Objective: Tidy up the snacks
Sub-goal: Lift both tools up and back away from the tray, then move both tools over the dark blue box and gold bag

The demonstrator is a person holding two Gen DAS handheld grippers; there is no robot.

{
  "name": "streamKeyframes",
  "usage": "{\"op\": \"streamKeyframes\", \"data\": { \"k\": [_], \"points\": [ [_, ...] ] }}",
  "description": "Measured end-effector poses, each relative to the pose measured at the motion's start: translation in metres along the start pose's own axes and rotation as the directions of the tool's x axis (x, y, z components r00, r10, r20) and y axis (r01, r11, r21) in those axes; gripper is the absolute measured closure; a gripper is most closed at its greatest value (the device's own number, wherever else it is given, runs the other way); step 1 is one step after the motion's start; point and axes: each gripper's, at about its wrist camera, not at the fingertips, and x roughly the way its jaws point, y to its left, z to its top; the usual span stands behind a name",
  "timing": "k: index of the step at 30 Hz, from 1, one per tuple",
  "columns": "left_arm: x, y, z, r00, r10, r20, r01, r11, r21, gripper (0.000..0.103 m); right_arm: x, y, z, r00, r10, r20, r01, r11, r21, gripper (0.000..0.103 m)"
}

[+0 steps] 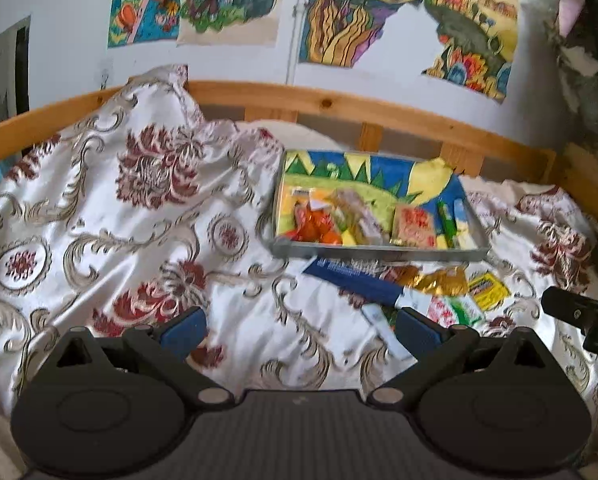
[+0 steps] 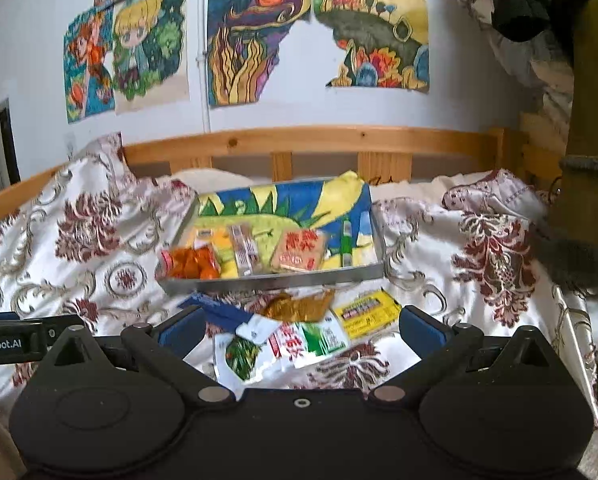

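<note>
A shallow grey tray (image 2: pixel 267 281) lined with a colourful drawing lies on the bedspread; inside are an orange snack bag (image 2: pixel 191 262), a long pale bar (image 2: pixel 243 250), a reddish-brown packet (image 2: pixel 301 249) and a green stick (image 2: pixel 346 242). In front of the tray lie loose snacks: a blue packet (image 2: pixel 227 312), a gold wrapper (image 2: pixel 299 306), a yellow packet (image 2: pixel 369 312) and a white-green-red packet (image 2: pixel 311 338). My right gripper (image 2: pixel 299 330) is open just over these loose snacks. My left gripper (image 1: pixel 299 330) is open above bare bedspread, left of the blue packet (image 1: pixel 355 278) and the tray (image 1: pixel 375 254).
The floral bedspread (image 1: pixel 119 208) is rumpled and rises in a mound at the left. A wooden bed rail (image 2: pixel 319 140) runs behind the tray, with posters on the wall above. A bedpost (image 2: pixel 591 120) with draped cloth stands at the right. The right gripper's body (image 1: pixel 583 314) shows at the left view's right edge.
</note>
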Motion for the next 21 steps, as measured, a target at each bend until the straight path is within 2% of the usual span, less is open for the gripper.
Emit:
{"op": "streamKeyframes", "data": {
  "k": [8, 19, 21],
  "points": [
    [-0.001, 0.0, -0.003, 1.0, 0.01, -0.029, -0.011, 1.0, -0.008, 0.001, 0.007, 0.004, -0.006, 0.998, 0.012, -0.067, -0.012, 1.0, 0.0, 0.001],
    [0.004, -0.003, -0.001, 0.998, 0.059, -0.035, -0.058, 0.998, 0.015, 0.001, 0.014, 0.01, -0.007, 0.993, 0.017, -0.117, -0.02, 1.0, -0.022, 0.001],
    [0.007, -0.001, 0.0, 0.998, 0.041, -0.054, -0.04, 0.999, 0.005, 0.001, 0.015, 0.009, -0.006, 0.992, 0.018, -0.124, -0.021, 1.0, -0.019, 0.001]
  ]
}}
